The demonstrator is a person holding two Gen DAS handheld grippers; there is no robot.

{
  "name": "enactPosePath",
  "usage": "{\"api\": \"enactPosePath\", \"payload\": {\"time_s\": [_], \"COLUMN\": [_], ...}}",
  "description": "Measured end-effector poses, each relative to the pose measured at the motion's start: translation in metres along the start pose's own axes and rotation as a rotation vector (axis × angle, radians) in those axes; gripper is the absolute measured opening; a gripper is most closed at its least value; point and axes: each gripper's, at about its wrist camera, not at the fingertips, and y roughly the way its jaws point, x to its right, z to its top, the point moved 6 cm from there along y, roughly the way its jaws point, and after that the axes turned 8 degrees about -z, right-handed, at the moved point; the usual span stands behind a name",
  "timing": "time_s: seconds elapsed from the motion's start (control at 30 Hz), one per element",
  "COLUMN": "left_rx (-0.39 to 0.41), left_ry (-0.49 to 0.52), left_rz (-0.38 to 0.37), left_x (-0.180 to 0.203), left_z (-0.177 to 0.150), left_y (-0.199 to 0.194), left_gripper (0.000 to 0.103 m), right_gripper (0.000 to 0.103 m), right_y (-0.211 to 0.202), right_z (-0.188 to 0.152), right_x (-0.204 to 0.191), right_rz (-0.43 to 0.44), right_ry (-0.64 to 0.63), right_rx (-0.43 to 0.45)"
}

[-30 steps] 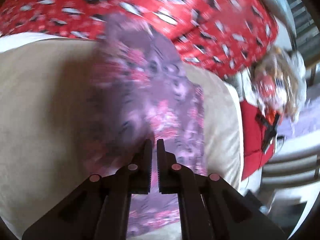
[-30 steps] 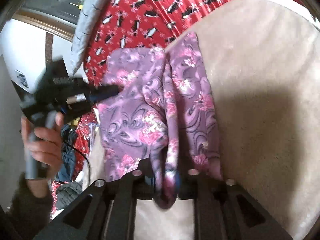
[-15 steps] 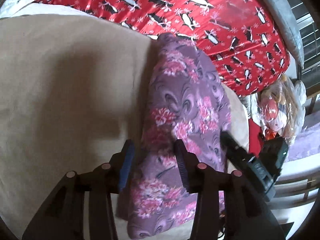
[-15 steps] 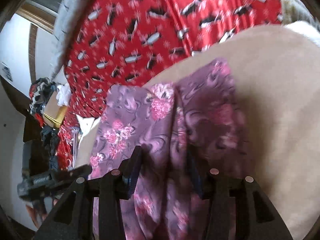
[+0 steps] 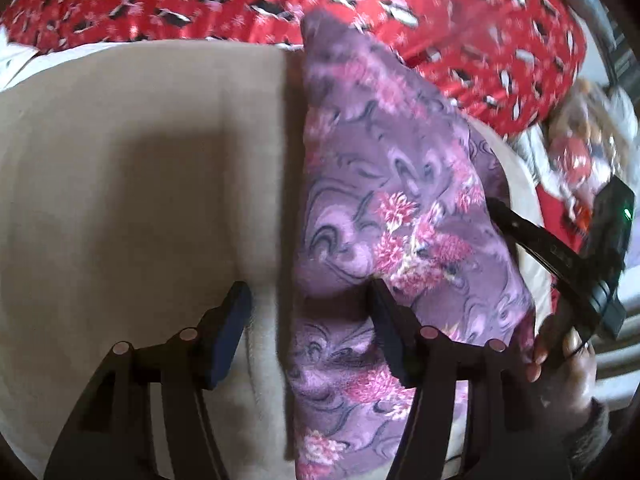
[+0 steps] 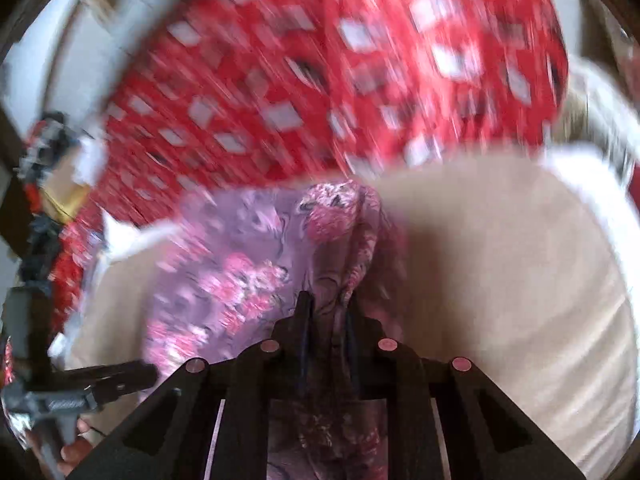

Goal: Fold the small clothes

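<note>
Two grippers work over a beige cushion (image 5: 140, 184) beside a red penguin-print cover (image 5: 460, 20). Purple floral garment (image 5: 392, 208) lies folded lengthwise along the cushion's edge. Left gripper (image 5: 308, 308): jaws have just been opening and stand apart, astride the garment's folded edge without pressing it. Right gripper (image 6: 326, 314): jaws have just been closing, clamped on a bunched fold of the garment.

garment (image 5: 400, 184): purple, pink florals (swirls) | blanket (image 5: 440, 8): red, penguins | cushion (image 5: 140, 168): beige
</note>
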Motion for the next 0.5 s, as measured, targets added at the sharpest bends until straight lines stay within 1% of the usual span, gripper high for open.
{"api": "enactPosePath", "payload": {"time_s": [0.03, 0.07, 0.13, 0.2, 0.23, 0.27, 0.3, 0.33, 0.37, 0.4, 0.43, 0.47, 0.5], "left_rx": [0.007, 0.007, -0.001, -0.003, 0.000, -0.004, -0.017, -0.033, -0.054, -0.059, -0.047, -0.043, -0.048], "left_ry": [0.006, 0.003, -0.009, -0.006, -0.001, 0.006, 0.008, 0.003, -0.004, 0.000, 0.021, 0.034, 0.041], "left_rz": [0.002, -0.011, -0.043, -0.057, -0.059, -0.050, -0.038, -0.033, -0.033, -0.027, -0.007, 0.005, 0.013], "left_x": [-0.001, -0.002, -0.006, -0.006, -0.006, -0.003, -0.003, -0.001, 0.001, 0.002, 0.004, 0.005, 0.005], "left_z": [0.001, 0.002, 0.000, -0.007, -0.012, -0.017, -0.023, -0.028, -0.034, -0.039, -0.042, -0.042, -0.044], "left_y": [-0.002, -0.007, -0.018, -0.025, -0.027, -0.024, -0.019, -0.015, -0.011, -0.010, -0.011, -0.011, -0.010], "left_gripper": [0.063, 0.063, 0.063, 0.063, 0.063, 0.063, 0.063, 0.063, 0.063, 0.063, 0.063, 0.063, 0.064], "right_gripper": [0.019, 0.024, 0.026, 0.036, 0.049, 0.059, 0.062, 0.062, 0.047, 0.030, 0.019, 0.015, 0.014], "right_y": [0.006, 0.001, -0.011, -0.027, -0.034, -0.040, -0.042, -0.041, -0.037, -0.040, -0.049, -0.064, -0.073], "right_z": [-0.002, -0.003, -0.003, -0.013, -0.020, -0.031, -0.042, -0.054, -0.062, -0.069, -0.072, -0.071, -0.072], "right_x": [0.001, 0.007, 0.016, 0.024, 0.026, 0.028, 0.029, 0.029, 0.026, 0.024, 0.020, 0.017, 0.019], "right_rz": [0.001, 0.049, 0.104, 0.173, 0.199, 0.229, 0.249, 0.254, 0.229, 0.224, 0.242, 0.244, 0.240], "right_ry": [0.018, 0.077, 0.152, 0.194, 0.202, 0.214, 0.220, 0.216, 0.201, 0.180, 0.154, 0.134, 0.138], "right_rx": [-0.006, 0.015, 0.025, 0.036, 0.029, 0.013, -0.003, -0.030, -0.071, -0.076, -0.048, 0.011, 0.058]}}
